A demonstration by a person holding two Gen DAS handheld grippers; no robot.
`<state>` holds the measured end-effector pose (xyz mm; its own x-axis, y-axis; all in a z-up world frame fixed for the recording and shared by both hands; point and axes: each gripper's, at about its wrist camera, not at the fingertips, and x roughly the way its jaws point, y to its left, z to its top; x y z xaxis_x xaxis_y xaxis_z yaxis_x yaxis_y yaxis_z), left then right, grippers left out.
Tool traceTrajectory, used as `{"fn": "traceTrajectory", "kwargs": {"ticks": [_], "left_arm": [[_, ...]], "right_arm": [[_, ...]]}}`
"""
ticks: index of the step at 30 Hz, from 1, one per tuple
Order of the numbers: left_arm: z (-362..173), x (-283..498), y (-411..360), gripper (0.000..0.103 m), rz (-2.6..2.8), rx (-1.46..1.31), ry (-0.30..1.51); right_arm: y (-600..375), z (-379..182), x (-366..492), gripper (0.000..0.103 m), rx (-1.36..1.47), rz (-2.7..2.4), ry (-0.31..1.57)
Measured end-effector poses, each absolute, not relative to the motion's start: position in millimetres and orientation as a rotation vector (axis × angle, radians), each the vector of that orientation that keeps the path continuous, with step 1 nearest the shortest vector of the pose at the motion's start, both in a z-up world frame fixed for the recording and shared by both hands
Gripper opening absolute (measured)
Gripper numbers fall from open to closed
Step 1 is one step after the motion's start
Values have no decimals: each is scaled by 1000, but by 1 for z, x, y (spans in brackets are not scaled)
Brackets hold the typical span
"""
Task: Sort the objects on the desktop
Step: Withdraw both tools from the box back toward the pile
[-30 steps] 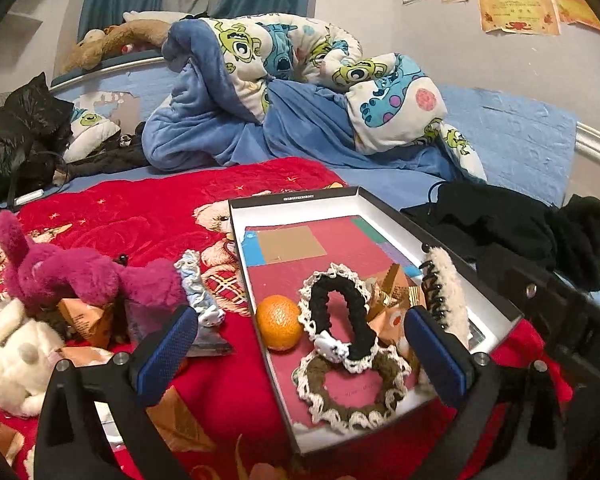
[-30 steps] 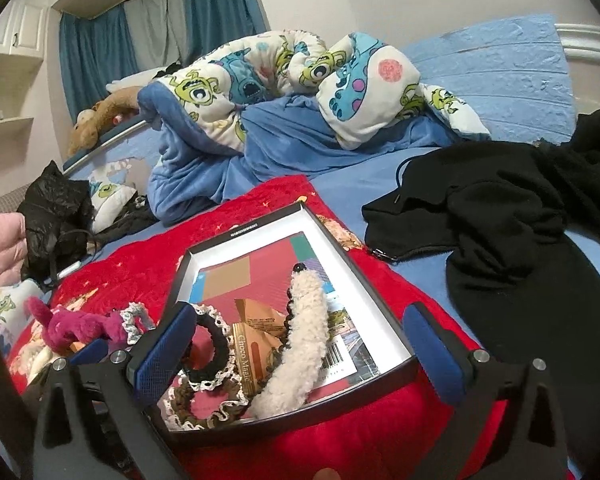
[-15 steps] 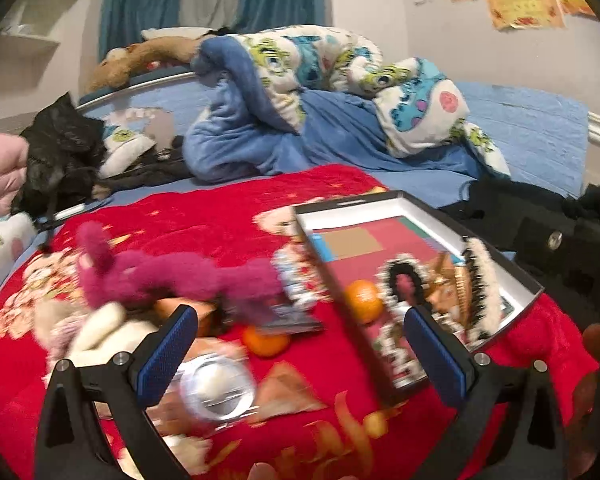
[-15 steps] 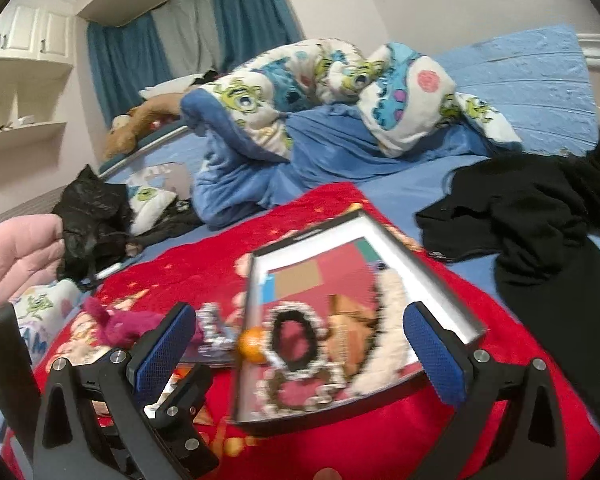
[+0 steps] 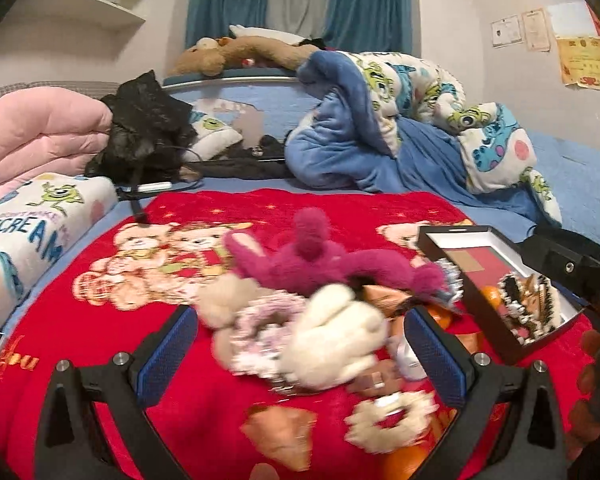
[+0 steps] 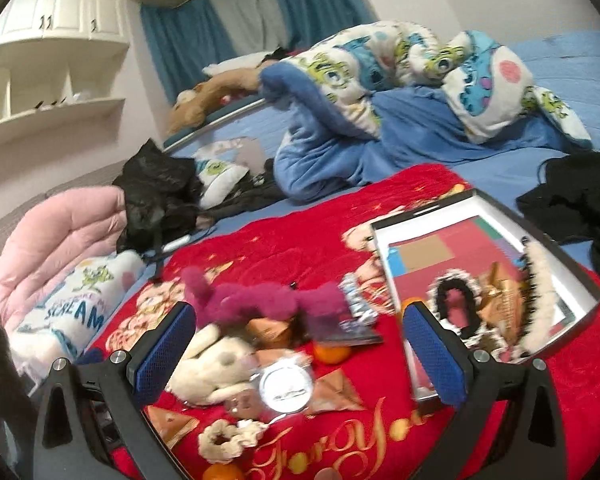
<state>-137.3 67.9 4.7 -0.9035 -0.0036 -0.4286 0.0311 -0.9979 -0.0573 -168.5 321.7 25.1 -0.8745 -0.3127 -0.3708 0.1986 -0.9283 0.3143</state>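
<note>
Loose items lie in a heap on the red blanket [image 5: 100, 320]. My left gripper [image 5: 302, 356] is open just above a white plush toy [image 5: 336, 340] and a pink scrunchie [image 5: 260, 328], holding nothing. Behind them lies a magenta plush [image 5: 324, 260]; a cream scrunchie [image 5: 392, 416] lies nearer. My right gripper [image 6: 300, 360] is open and empty over a round silver tin [image 6: 286, 386], an orange [image 6: 332, 352] and the white plush [image 6: 216, 364]. The black-rimmed box [image 6: 420, 210] at the right holds a black lace scrunchie [image 6: 456, 300] and a fuzzy clip [image 6: 536, 280].
A crumpled blue and cartoon-print duvet [image 5: 380, 120] fills the back of the bed. Black clothing [image 6: 580, 200] lies right of the box. A pink quilt [image 5: 32, 132] and a black bag [image 5: 144, 120] sit at the left. Brown wrappers [image 6: 336, 392] are scattered among the items.
Both views have swung left from the box to the heap of loose items. The box now sits at the right edge. Both grippers stay open and empty.
</note>
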Motion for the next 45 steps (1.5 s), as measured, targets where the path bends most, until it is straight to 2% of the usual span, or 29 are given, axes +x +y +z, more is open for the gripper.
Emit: {"fn": "traceTrajectory", "kwargs": {"ticks": [3, 13, 20, 28, 41, 45], "left_arm": [[0, -133, 57, 103, -3023, 701, 71], [-20, -138, 34, 103, -2999, 820, 150], [-36, -142, 46, 103, -2996, 907, 86], [-48, -149, 50, 103, -2984, 1001, 89], [-74, -166, 53, 103, -2897, 1206, 48], [-85, -171, 53, 103, -2855, 1289, 50]], "right_arm": [[309, 21, -172, 103, 638, -2775, -364], [297, -1, -184, 103, 734, -2708, -324], [295, -10, -190, 103, 803, -2706, -300], [287, -21, -192, 103, 852, -2773, -167], [292, -49, -208, 103, 979, -2702, -204], [302, -63, -216, 95, 1050, -2680, -289]]}}
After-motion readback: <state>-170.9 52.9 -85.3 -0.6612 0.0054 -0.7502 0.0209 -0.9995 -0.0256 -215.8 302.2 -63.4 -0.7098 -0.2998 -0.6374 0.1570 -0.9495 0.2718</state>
